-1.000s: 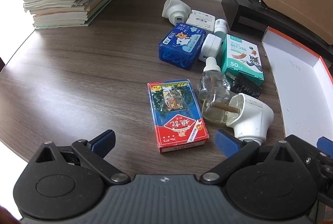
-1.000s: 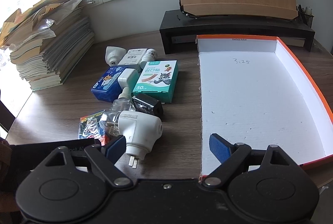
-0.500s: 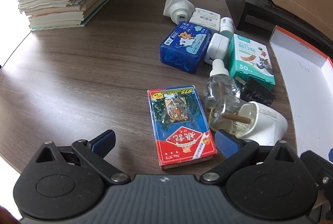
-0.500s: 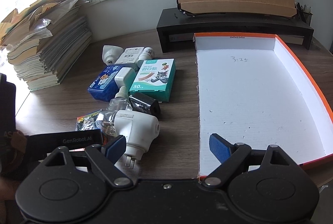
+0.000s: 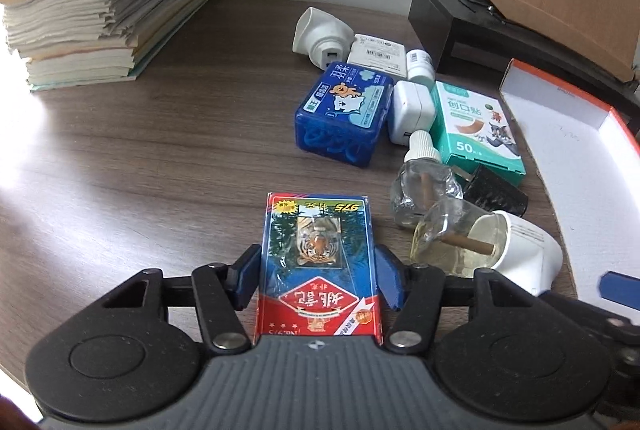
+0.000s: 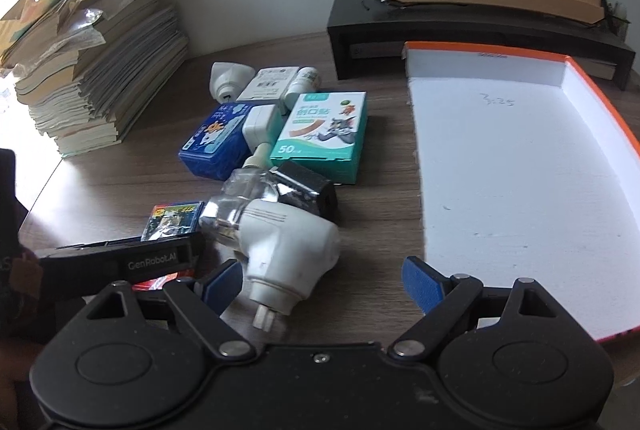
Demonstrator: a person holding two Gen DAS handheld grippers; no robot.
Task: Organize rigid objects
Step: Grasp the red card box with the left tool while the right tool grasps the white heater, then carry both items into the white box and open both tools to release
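At the right edge of the wooden table (image 6: 120, 190), a shallow orange-rimmed tray (image 6: 600, 98) lies with only a handwritten mark on its white floor. Near the table's front edge, a red-and-blue card pack (image 5: 318, 262) printed with a tiger lies flat between the left gripper (image 5: 316, 280), whose blue pads are closing against its long sides. The right gripper (image 6: 322, 280) stands wide, holding nothing.
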